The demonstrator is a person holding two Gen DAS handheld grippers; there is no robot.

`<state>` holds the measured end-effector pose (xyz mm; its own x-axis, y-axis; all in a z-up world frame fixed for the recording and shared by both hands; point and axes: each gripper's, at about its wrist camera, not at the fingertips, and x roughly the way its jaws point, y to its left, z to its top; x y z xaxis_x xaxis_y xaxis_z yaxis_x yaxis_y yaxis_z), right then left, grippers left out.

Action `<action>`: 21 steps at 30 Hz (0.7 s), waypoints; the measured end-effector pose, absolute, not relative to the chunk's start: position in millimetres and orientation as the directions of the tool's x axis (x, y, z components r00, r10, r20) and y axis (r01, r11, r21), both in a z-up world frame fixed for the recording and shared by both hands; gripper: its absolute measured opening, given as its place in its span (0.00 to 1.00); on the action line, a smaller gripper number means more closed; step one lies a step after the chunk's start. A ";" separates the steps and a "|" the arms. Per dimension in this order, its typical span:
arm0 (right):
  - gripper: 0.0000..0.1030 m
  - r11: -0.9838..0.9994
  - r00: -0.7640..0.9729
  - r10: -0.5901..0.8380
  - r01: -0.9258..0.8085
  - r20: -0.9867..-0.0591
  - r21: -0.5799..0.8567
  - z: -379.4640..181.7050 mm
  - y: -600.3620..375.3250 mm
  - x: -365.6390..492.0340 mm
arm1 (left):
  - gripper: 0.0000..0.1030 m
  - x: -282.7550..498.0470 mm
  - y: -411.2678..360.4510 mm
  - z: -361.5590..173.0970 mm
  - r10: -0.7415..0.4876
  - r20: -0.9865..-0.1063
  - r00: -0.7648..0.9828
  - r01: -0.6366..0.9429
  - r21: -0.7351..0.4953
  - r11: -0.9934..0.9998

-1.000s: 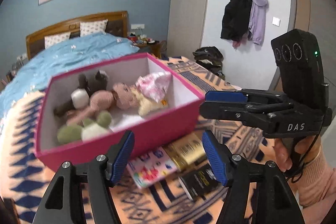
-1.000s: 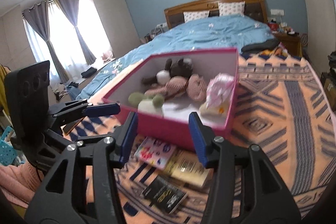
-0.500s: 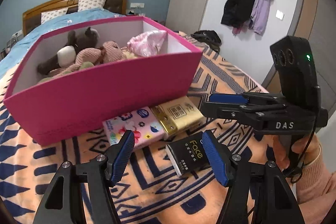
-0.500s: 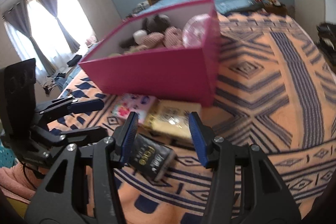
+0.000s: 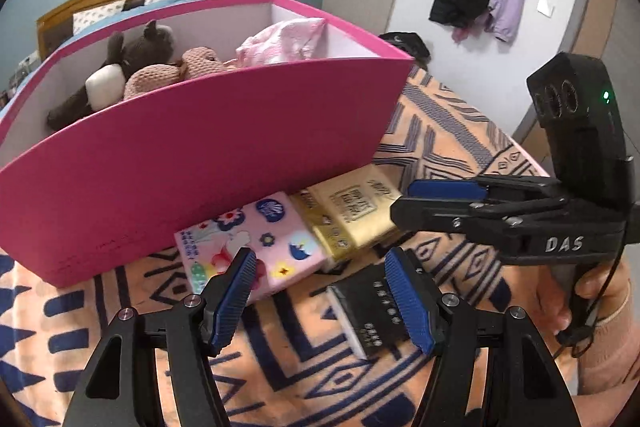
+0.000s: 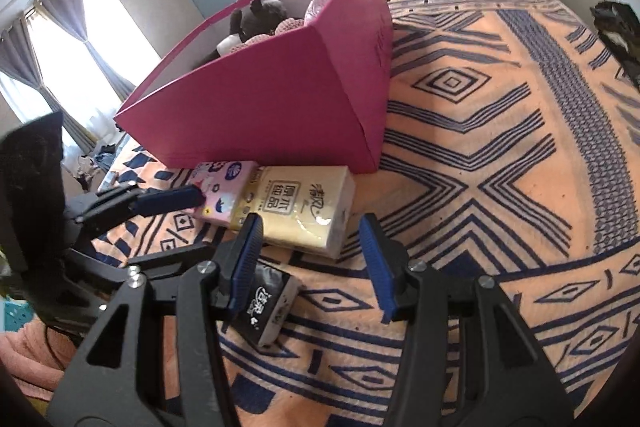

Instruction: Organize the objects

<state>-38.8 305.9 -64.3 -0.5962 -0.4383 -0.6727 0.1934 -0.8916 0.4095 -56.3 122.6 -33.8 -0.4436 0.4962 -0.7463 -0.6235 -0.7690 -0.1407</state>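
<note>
Both grippers hang with jaws apart and nothing between them: the left gripper (image 5: 318, 291) over the near edge of the pink pack (image 5: 256, 251) and the black pack (image 5: 372, 311), the right gripper (image 6: 310, 259) over the yellow pack (image 6: 304, 207). All three tissue packs lie on the patterned blanket (image 6: 480, 187), pink and yellow touching, just before the pink box (image 5: 192, 163) of plush toys (image 5: 152, 67). They look light, soft and film-slick; pinching across the short sides seems safest.
</note>
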 end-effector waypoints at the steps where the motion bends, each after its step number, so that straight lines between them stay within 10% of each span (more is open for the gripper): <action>1: 0.51 -0.887 -0.593 -0.446 0.195 -0.671 0.418 -64.7 305.7 -41.2 | 0.66 -56.0 122.5 -33.8 0.479 -0.748 -0.459 -0.616 -0.121 -0.779; 21: 0.51 -0.899 -0.588 -0.426 0.191 -0.687 0.393 -68.1 297.2 -48.8 | 0.68 -61.7 100.3 -33.2 0.295 -0.751 -0.591 -0.483 0.036 -0.875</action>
<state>-48.8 297.2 -68.1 -0.5884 -0.4257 -0.6874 0.1910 -0.8993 0.3934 -61.7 100.3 -33.2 -0.5908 0.2953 -0.7508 -0.4833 -0.8747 0.0362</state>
